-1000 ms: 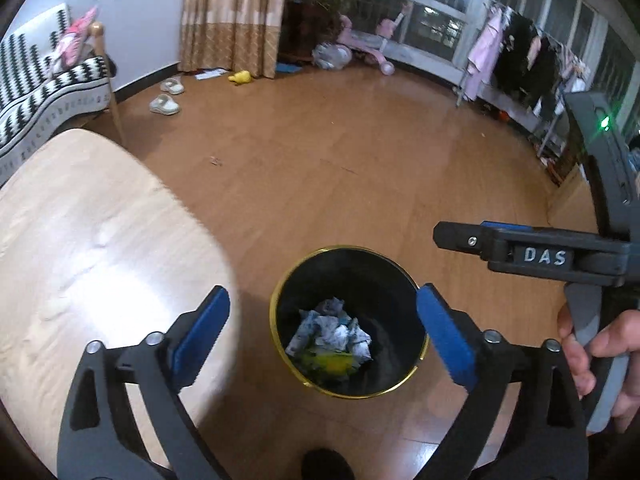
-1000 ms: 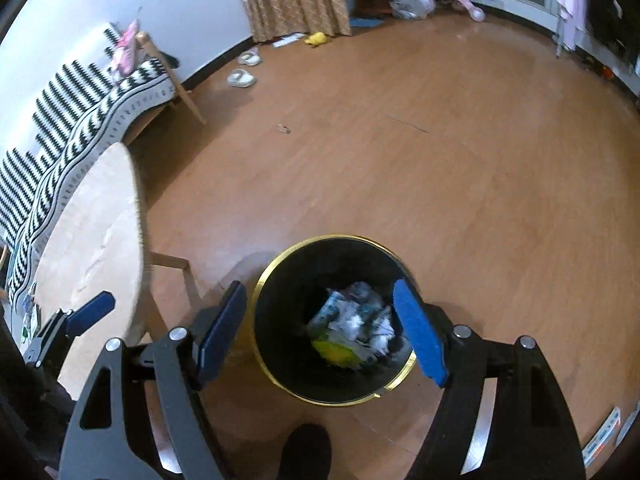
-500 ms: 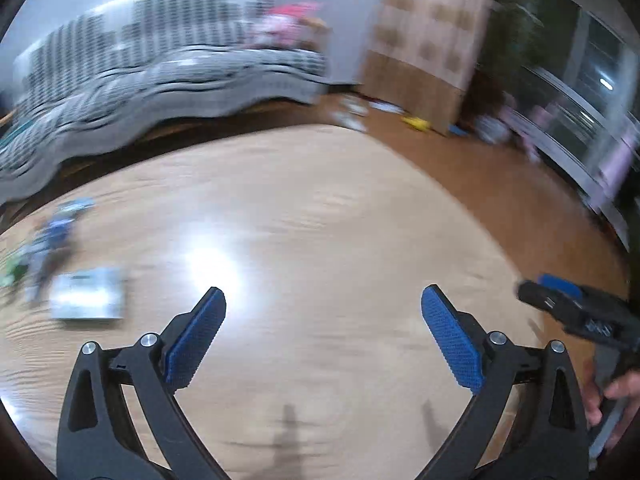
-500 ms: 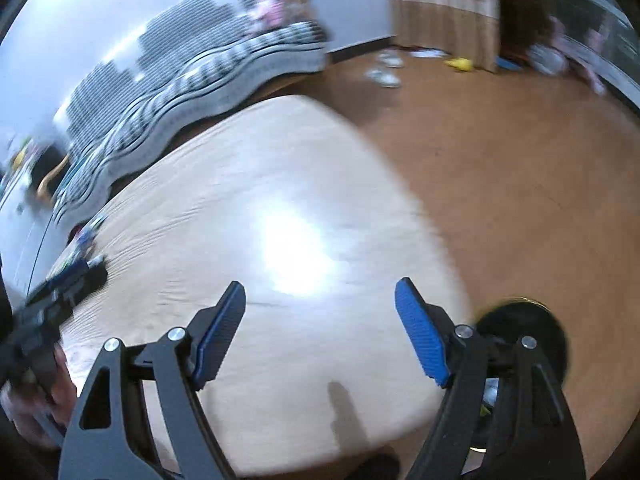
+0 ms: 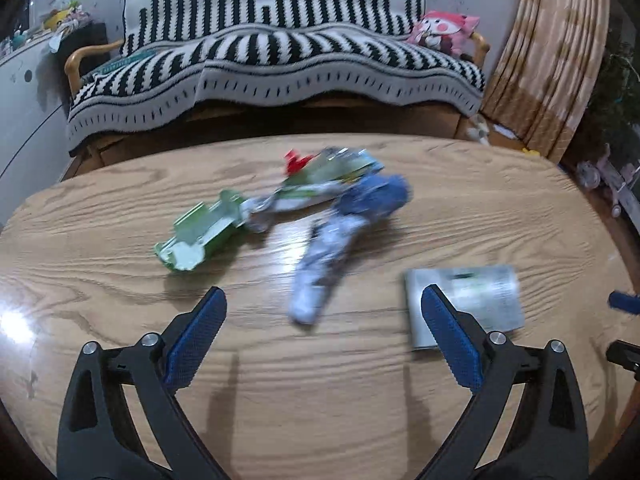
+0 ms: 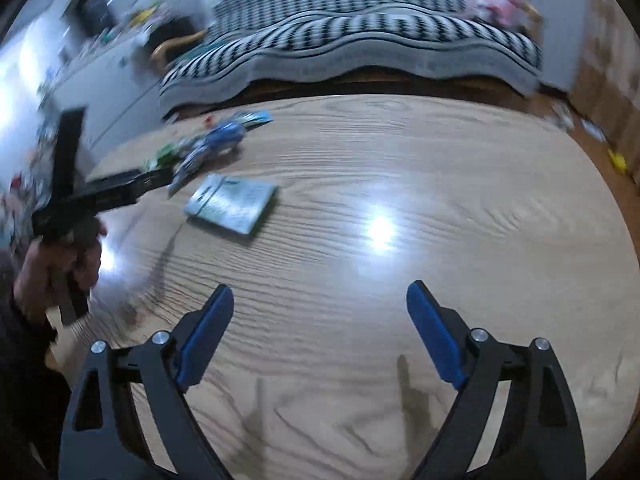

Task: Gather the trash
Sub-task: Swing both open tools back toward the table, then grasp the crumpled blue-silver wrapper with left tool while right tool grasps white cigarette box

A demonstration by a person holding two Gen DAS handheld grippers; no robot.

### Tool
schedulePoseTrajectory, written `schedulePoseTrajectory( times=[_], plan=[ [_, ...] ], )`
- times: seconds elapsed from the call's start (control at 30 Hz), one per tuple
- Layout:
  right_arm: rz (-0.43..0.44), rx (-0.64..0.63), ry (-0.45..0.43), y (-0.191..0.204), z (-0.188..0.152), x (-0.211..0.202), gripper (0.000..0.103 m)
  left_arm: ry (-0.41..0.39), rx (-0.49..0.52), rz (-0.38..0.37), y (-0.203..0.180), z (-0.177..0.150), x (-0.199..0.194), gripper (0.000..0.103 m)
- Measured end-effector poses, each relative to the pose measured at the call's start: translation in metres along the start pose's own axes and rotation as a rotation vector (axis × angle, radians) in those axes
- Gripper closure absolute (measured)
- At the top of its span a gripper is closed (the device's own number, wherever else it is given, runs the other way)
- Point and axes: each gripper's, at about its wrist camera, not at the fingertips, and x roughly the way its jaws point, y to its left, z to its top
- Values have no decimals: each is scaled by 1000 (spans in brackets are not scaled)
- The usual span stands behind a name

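Several pieces of trash lie on the wooden table [image 5: 320, 400]: a crumpled blue and white wrapper [image 5: 336, 248], a flattened green carton [image 5: 200, 236], a green and white packet with a red scrap [image 5: 324, 176], and a flat grey packet [image 5: 468, 300]. My left gripper [image 5: 322, 336] is open and empty, just short of the blue and white wrapper. My right gripper [image 6: 320, 336] is open and empty over bare table [image 6: 400, 240]; the grey packet [image 6: 232, 202] lies far left of it, the other trash [image 6: 212, 142] beyond.
A sofa with a black and white striped throw [image 5: 272, 52] stands behind the table, with a pink plush toy [image 5: 444, 32] on its right arm. Curtains [image 5: 560, 52] hang at right. The left gripper's body and the hand holding it [image 6: 68, 208] show at the right wrist view's left edge.
Both grippers have swung from above the black bin on the floor to over the table, facing the sofa. The trash has come into view. Both stay open.
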Motion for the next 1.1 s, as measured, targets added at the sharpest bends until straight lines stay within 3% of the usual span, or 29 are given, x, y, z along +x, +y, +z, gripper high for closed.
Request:
schedulePoseTrajectory(
  times=[0.07, 0.23, 0.27, 0.3, 0.33, 0.43, 0.67, 0.83, 0.97, 1.1],
  plan=[
    [16, -57, 11, 13, 9, 14, 9, 26, -12, -21, 10, -2, 13, 10],
    [36, -133, 51, 26, 22, 47, 9, 24, 13, -44, 10, 3, 29, 28],
    [34, -142, 56, 27, 24, 52, 8, 18, 30, -44, 6, 4, 30, 45],
    [31, -153, 62, 30, 26, 59, 8, 16, 41, -43, 3, 6, 30, 76],
    [31, -163, 65, 32, 29, 65, 8, 20, 41, -44, 3, 7, 32, 84],
    [47, -201, 70, 38, 37, 79, 8, 26, -10, -76, 5, 7, 25, 85],
    [59, -415, 109, 72, 58, 119, 7, -8, -5, -72, 0, 6, -2, 89],
    [105, -419, 136, 84, 78, 139, 6, -23, 2, -64, 0, 7, -13, 90],
    [121, -425, 128, 90, 73, 129, 41, -23, 3, -43, 0, 7, -13, 91],
    [107, -378, 107, 82, 59, 105, 42, -35, -10, -63, -8, 11, -23, 91]
  ],
)
